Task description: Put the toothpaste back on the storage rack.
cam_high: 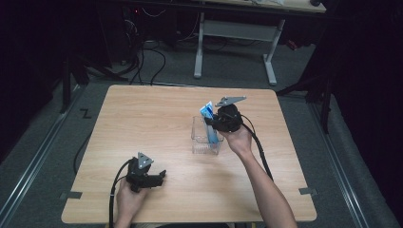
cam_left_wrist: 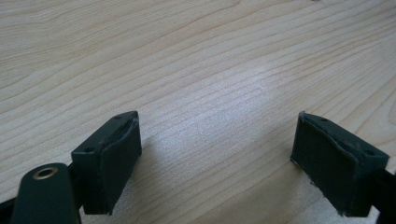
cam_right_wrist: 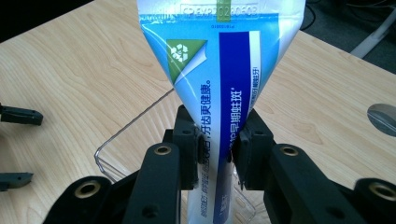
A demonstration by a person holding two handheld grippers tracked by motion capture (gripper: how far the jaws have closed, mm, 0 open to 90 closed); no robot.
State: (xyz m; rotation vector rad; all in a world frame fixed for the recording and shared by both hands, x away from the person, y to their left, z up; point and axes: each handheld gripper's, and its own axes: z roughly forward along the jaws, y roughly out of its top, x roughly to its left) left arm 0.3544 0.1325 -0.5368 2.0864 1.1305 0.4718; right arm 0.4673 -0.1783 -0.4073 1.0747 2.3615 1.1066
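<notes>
A blue and white toothpaste tube (cam_right_wrist: pixel 219 79) stands on end in a clear plastic box (cam_high: pixel 205 137) near the table's middle, its crimped end (cam_high: pixel 206 109) pointing up. My right gripper (cam_right_wrist: pixel 215 151) is shut on the tube's body, just above the box's rim (cam_right_wrist: pixel 130 123); in the high view that gripper (cam_high: pixel 223 118) sits at the box's right side. My left gripper (cam_high: pixel 157 178) rests low near the front of the table, jaws open, with bare wood between its pads (cam_left_wrist: pixel 112 163).
The wooden table (cam_high: pixel 142 123) has free room to the left and behind the box. A round cable hole (cam_right_wrist: pixel 383 114) shows in the table top. Beyond the table lie cables and the white legs of a desk (cam_high: pixel 271 61).
</notes>
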